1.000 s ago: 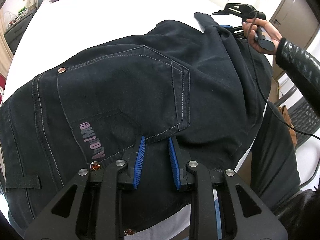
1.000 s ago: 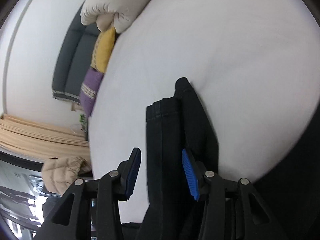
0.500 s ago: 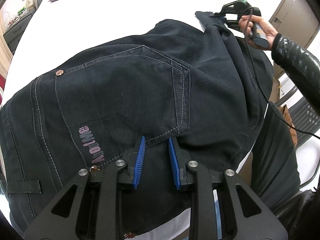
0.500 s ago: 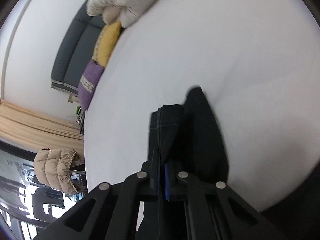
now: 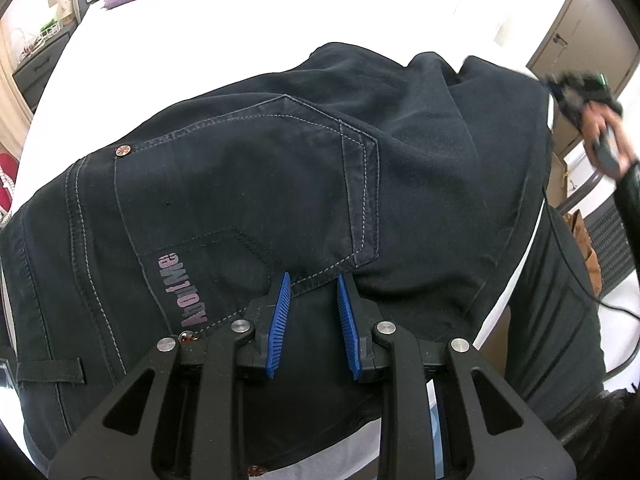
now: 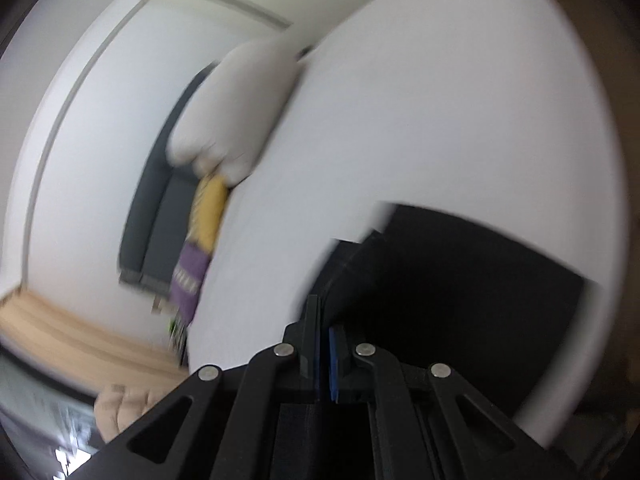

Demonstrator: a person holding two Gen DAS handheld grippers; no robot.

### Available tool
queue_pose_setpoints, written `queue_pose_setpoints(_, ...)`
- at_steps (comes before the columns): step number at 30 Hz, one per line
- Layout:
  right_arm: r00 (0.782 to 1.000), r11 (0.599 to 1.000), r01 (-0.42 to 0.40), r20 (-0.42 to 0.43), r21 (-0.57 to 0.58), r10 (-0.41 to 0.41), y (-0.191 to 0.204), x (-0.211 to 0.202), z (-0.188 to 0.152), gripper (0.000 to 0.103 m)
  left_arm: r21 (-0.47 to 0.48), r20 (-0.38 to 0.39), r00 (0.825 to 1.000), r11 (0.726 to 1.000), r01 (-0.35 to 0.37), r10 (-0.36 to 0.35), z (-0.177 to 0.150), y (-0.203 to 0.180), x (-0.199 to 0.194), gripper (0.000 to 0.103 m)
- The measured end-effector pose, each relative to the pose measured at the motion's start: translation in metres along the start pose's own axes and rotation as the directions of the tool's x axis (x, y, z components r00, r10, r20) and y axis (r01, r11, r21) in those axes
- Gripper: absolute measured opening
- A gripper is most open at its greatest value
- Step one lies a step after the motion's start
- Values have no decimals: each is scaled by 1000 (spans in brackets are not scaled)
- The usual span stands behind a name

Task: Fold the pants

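White bedding [image 5: 240,32] spreads behind my left gripper [image 5: 313,285] — jaws slightly apart, tips resting on the black jeans [image 5: 248,184] by the back pocket [image 5: 256,168], probably anchoring them. My right gripper [image 6: 323,344] is clamped on the leg hem [image 6: 400,280] — lifting it to fold.
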State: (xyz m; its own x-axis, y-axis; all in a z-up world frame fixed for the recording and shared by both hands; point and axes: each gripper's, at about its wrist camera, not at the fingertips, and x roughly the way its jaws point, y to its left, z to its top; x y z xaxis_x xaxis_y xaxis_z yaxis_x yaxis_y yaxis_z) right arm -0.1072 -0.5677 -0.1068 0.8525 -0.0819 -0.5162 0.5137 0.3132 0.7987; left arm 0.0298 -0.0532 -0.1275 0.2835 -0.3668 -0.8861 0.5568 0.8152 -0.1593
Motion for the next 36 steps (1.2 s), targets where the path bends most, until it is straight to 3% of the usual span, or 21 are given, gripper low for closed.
queue_pose_setpoints(3, 998, 991, 54, 17, 119, -56, -54, -18, -12, 4, 1, -2, 1000, 1000, -10, 10, 0, -3, 0, 24)
queue_pose_setpoints(6, 998, 986, 54, 34, 158, -60, -75, -24, -20, 4, 6, -9, 1000, 1000, -27, 27, 2, -8, 0, 24)
queue_pose_setpoints(14, 1000, 979, -18, 14, 203, 16, -86, -15, -12, 9, -6, -15, 998, 998, -54, 54, 6, -18, 0, 24)
queue_pose_setpoints(17, 1000, 981, 9, 22, 194, -14, -85, -19, -10, 4, -12, -16, 998, 998, -59, 59, 7, -22, 0, 24)
queue_pose_setpoints(26, 996, 989, 25, 77, 147, -37, -74, -48, -10, 3, -35, -7, 999, 998, -53, 53, 4, -17, -4, 24)
queue_pose_setpoints(36, 986, 979, 155, 33, 136, -160, -87, -25, -16, 2, -47, 7, 999, 998, -37, 38, -1, -7, -9, 24)
